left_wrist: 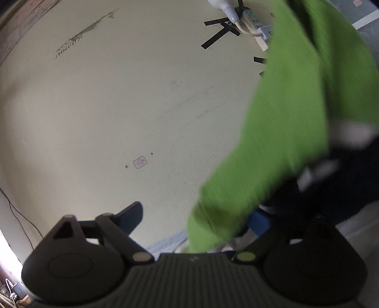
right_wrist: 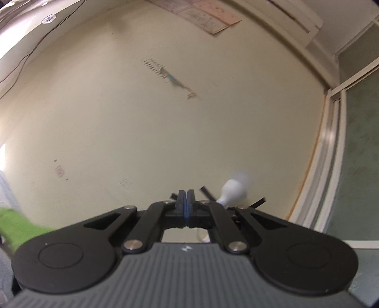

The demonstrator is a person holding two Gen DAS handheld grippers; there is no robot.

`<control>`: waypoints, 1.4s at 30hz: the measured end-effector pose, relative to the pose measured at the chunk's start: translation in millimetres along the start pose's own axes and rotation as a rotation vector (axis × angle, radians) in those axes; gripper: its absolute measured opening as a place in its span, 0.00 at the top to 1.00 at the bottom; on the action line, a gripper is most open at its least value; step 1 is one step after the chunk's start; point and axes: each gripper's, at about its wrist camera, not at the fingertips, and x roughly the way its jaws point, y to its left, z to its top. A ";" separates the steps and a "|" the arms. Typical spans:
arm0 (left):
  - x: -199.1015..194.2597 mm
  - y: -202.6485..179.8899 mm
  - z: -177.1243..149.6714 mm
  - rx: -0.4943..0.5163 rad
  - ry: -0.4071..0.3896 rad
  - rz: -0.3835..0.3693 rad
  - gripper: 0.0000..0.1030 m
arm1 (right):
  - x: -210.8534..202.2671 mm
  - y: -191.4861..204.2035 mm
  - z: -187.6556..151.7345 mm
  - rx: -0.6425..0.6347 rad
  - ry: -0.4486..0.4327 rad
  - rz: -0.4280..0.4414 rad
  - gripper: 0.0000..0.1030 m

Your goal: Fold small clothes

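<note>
Two grippers, two very different states: your right gripper (right_wrist: 186,197) is clenched tight, its blue-lined pads pressed flat together with nothing visible between them, and it points at the cream wall (right_wrist: 165,123). Your left gripper (left_wrist: 196,220) stands parted; only its left finger (left_wrist: 131,216) shows clearly, bare and touching nothing, while the right finger is hidden behind the green garment (left_wrist: 284,132). Whether that hidden finger touches the cloth you cannot tell, but the jaws do not pinch it. The garment hangs blurred across the right side of the left wrist view, its lower end dropping in front of the gripper body, with a pale blue cloth (left_wrist: 165,244) just beneath. From the right wrist you get only a green corner of it at the lower left edge (right_wrist: 16,225). Only the left view shows the black tape strips (left_wrist: 218,33) and the power strip (left_wrist: 258,26); only the right view shows the paper sheet (right_wrist: 208,17) high on the wall and the door frame (right_wrist: 331,142).
</note>
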 end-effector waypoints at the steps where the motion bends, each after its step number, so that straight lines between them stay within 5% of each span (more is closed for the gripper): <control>1: 4.1 2.3 3.4 -0.013 0.015 -0.022 0.58 | -1.5 -11.5 4.6 0.027 0.004 -0.015 0.98; 3: 15.6 10.1 7.0 -0.049 0.068 -0.061 0.90 | -1.7 -31.2 9.6 0.064 0.039 -0.012 0.98; 6: 23.2 23.5 5.2 -0.110 0.097 -0.052 0.90 | 1.3 -49.9 1.2 0.119 0.127 0.107 0.97; 10: 17.5 47.5 7.4 -0.200 0.064 -0.127 0.90 | -14.6 -21.1 -30.6 0.182 0.242 0.331 0.92; 13: 11.4 58.2 12.5 -0.207 0.049 -0.137 0.90 | -31.8 24.1 -59.0 0.246 0.345 0.504 0.75; 15: 4.2 65.9 15.5 -0.227 0.037 -0.148 0.90 | -44.4 57.3 -75.5 0.277 0.398 0.618 0.47; 18: -2.5 71.4 23.7 -0.250 0.014 -0.153 0.90 | -60.8 104.7 -90.7 0.252 0.426 0.729 0.20; 20: -8.7 76.1 28.6 -0.270 0.001 -0.152 0.90 | -69.3 140.9 -100.6 0.182 0.454 0.773 0.20; 22: -17.9 82.5 32.4 -0.298 -0.018 -0.154 0.90 | -63.6 166.1 -113.8 0.101 0.498 0.707 0.24; 24: -28.4 88.9 36.6 -0.327 -0.044 -0.156 0.90 | -46.2 167.4 -126.8 0.120 0.546 0.632 0.73; 26: -42.9 96.3 41.4 -0.354 -0.081 -0.159 0.91 | -27.7 147.7 -133.8 0.225 0.592 0.554 0.89; 31: -85.4 125.7 69.6 -0.413 -0.220 -0.116 0.91 | -13.6 63.4 -91.0 0.362 0.410 0.299 0.90; 34: -114.9 155.6 94.9 -0.479 -0.320 -0.089 0.91 | -15.2 9.3 -39.2 0.378 0.217 0.183 0.91; 42: -206.0 232.1 165.0 -0.481 -0.594 0.018 0.90 | -8.8 -81.8 73.2 0.287 -0.114 0.051 0.91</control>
